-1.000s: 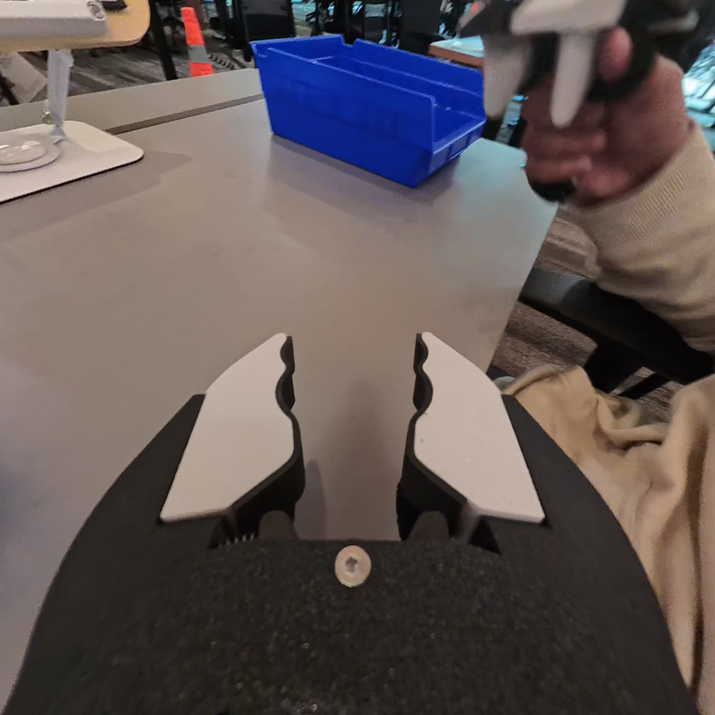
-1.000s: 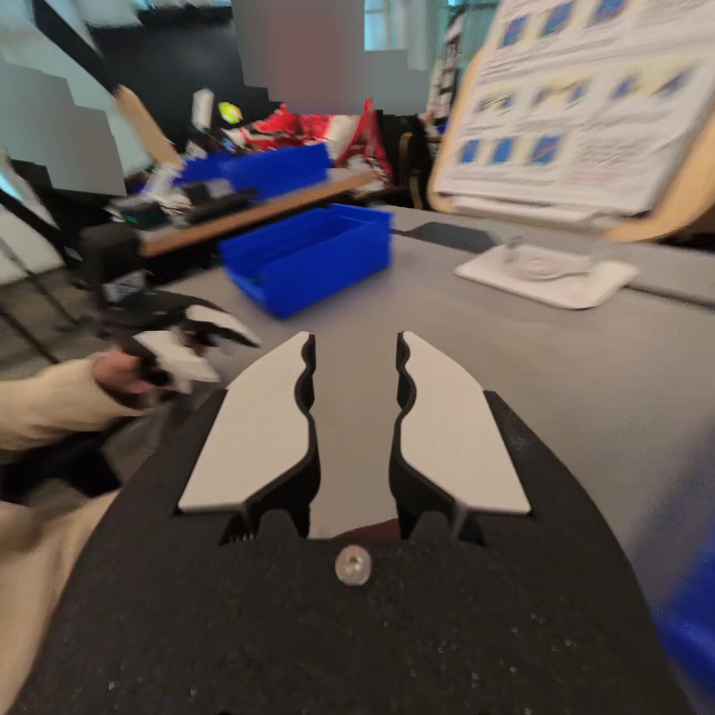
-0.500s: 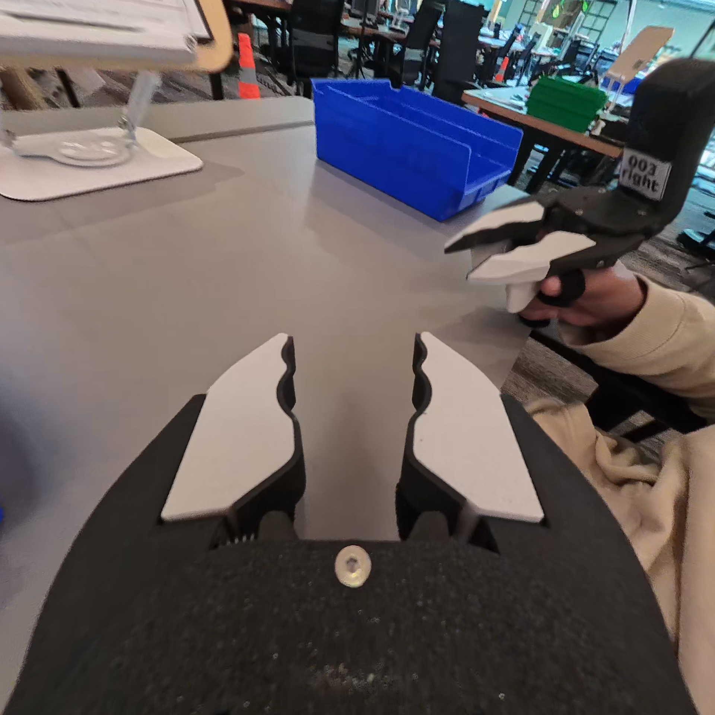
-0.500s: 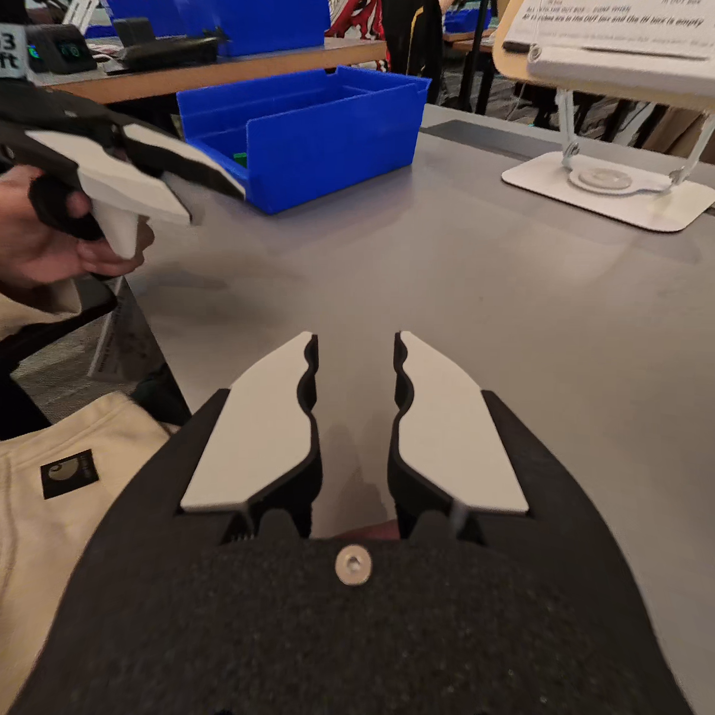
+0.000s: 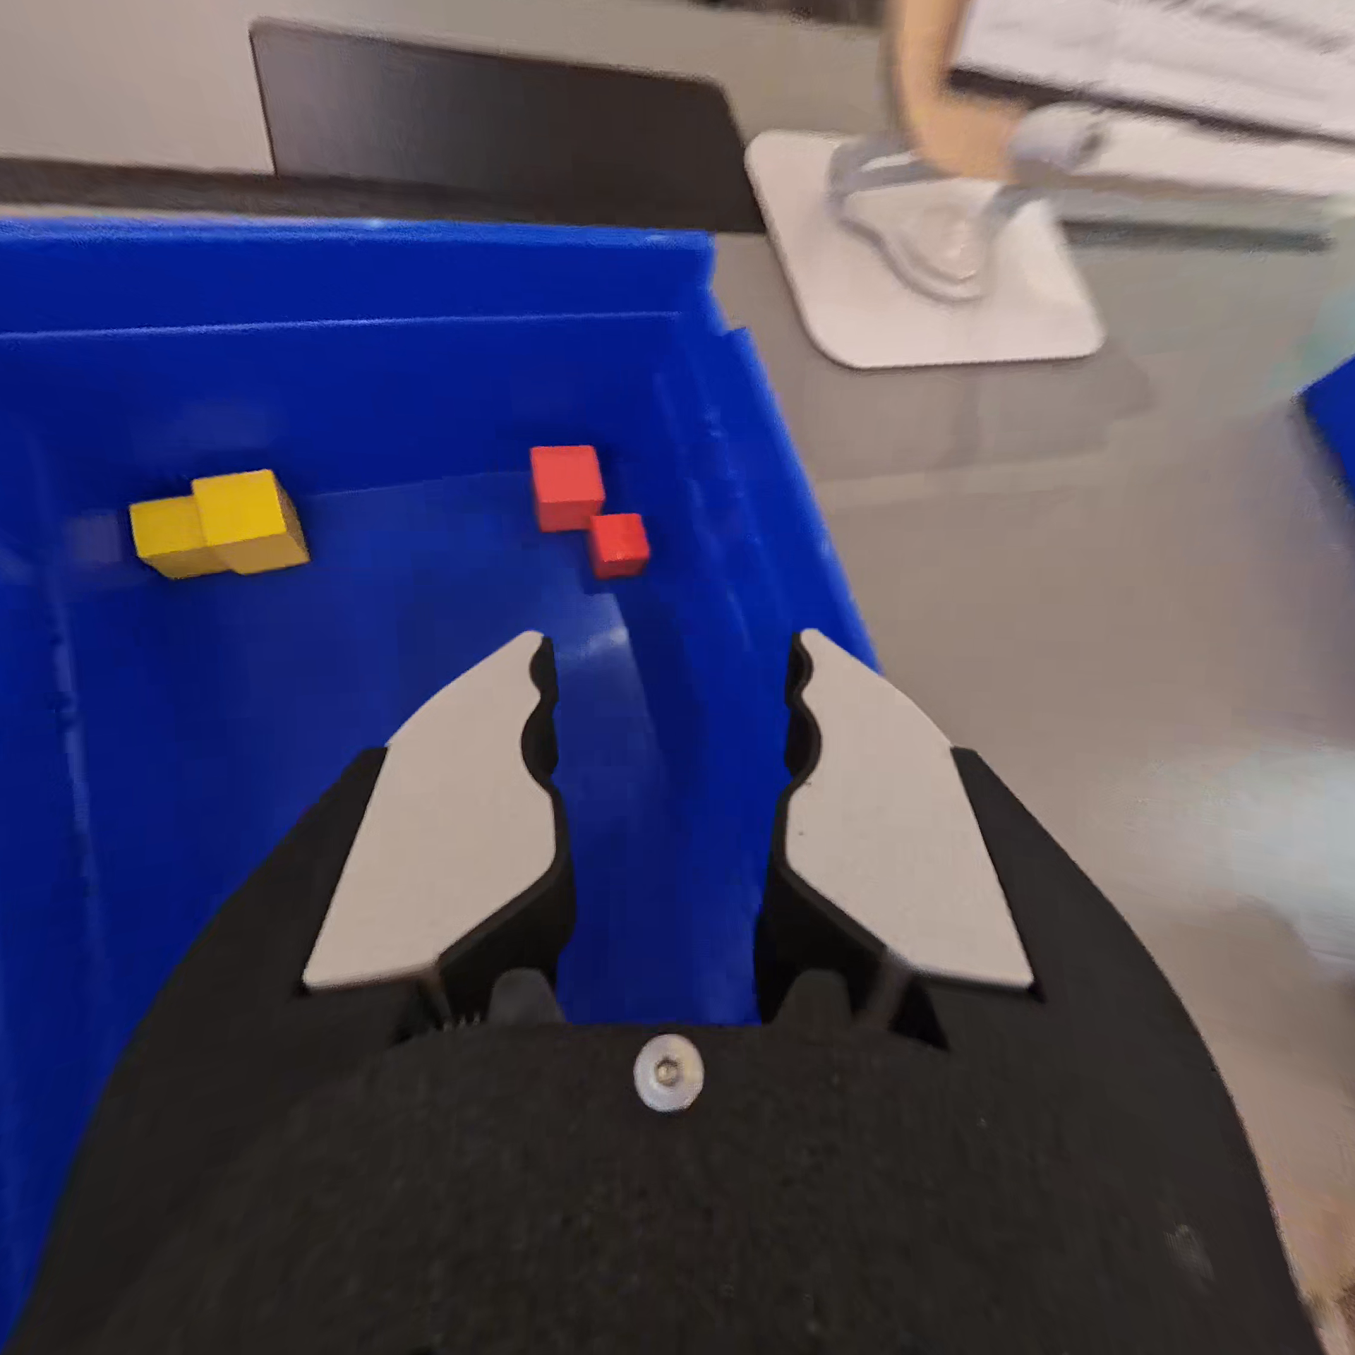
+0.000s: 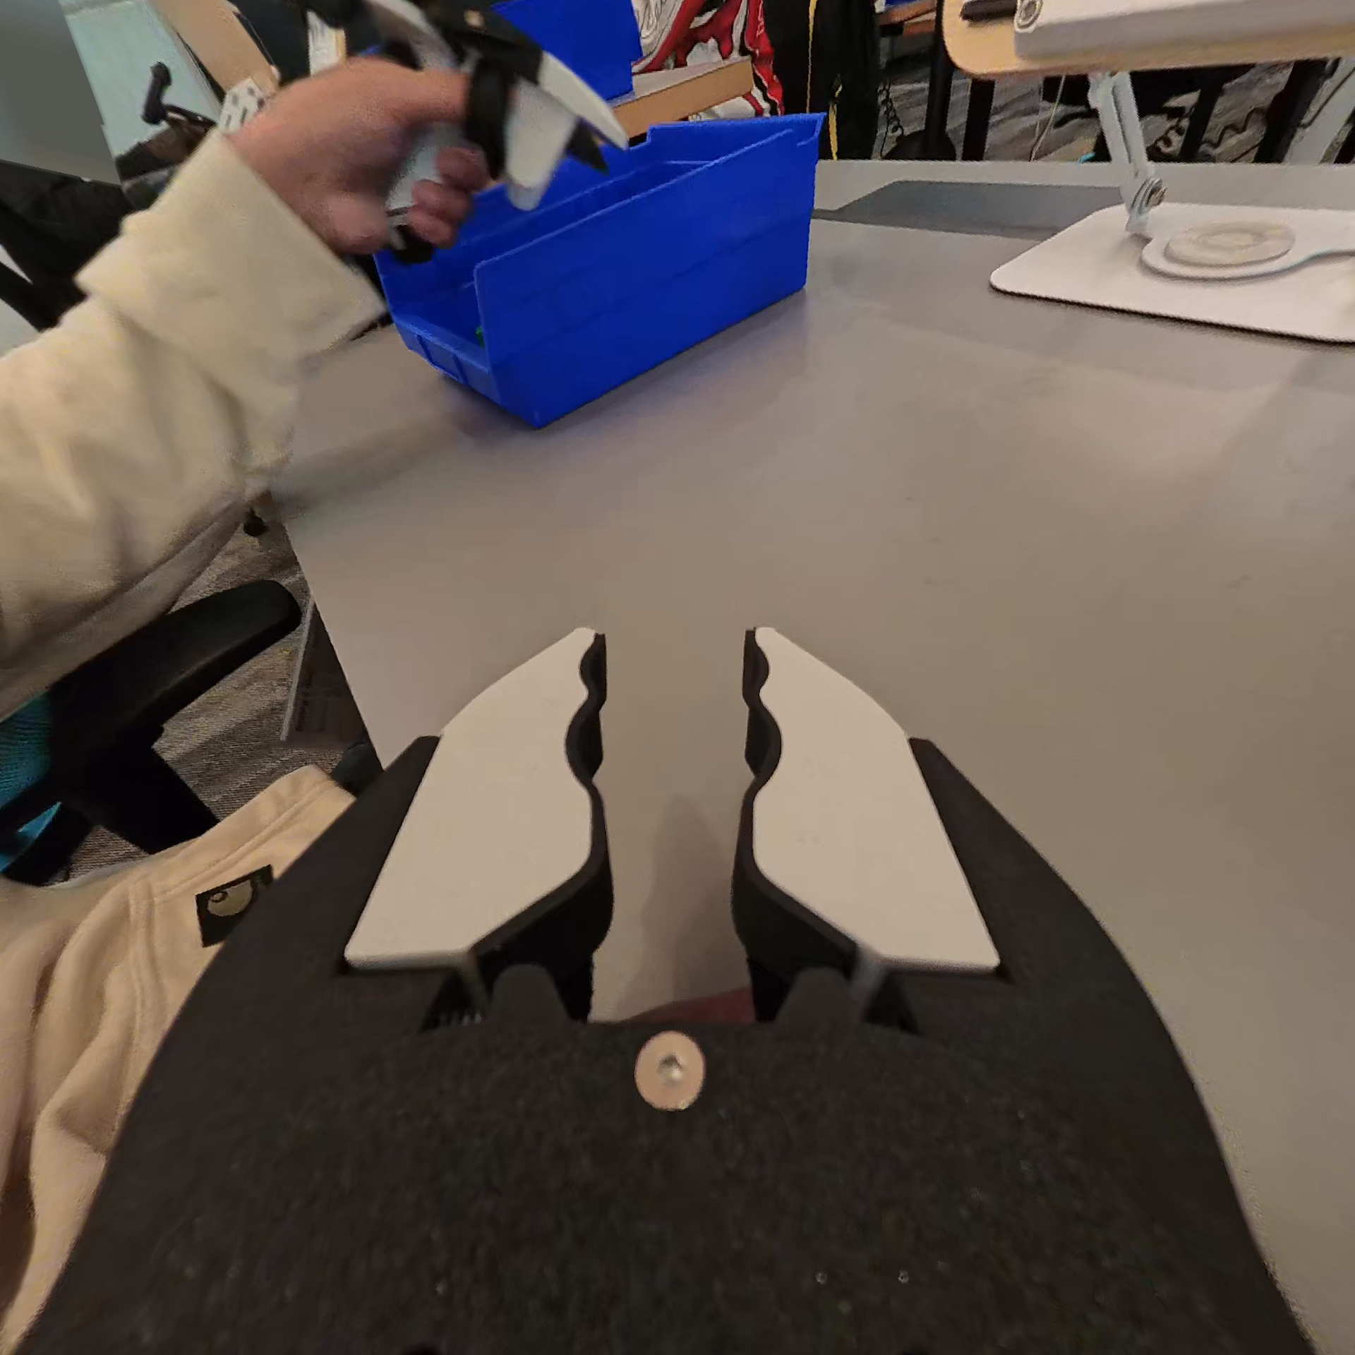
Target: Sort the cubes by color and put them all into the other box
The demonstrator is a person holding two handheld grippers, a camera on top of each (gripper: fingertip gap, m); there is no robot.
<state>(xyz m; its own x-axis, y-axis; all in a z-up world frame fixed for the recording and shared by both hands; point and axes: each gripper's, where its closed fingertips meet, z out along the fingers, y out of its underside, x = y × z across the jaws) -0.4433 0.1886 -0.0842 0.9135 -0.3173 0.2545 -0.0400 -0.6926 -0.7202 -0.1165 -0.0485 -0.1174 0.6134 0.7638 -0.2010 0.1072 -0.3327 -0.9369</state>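
The left gripper (image 5: 671,649) hangs over a blue box (image 5: 366,278) that stands on the grey worktop (image 5: 1063,623), its jaws spread wide with nothing between them. They point down into the box's right-hand part, close to its right wall. On the box floor, towards the far wall, lie two yellow cubes (image 5: 220,524) touching each other on the left, and two red cubes (image 5: 586,506), a bigger and a smaller one, touching corner to corner on the right. The yellow pair and the red pair are well apart. This view is blurred by motion, so finer detail of the box cannot be made out. Beyond the box, a white stand base (image 5: 924,256) rests on the worktop, and the corner of another blue thing (image 5: 1331,425) shows at the right edge.

The right gripper (image 6: 674,638) is held low over bare worktop, well apart from the box, its jaws partly open and empty. From this side, the blue box shows with a divider along its length and a speck of green (image 6: 480,335) low inside. A hand (image 6: 352,147) in a cream sleeve (image 6: 147,352) holds the left gripper above the box's near end. A black chair (image 6: 147,682) stands beside the worktop edge
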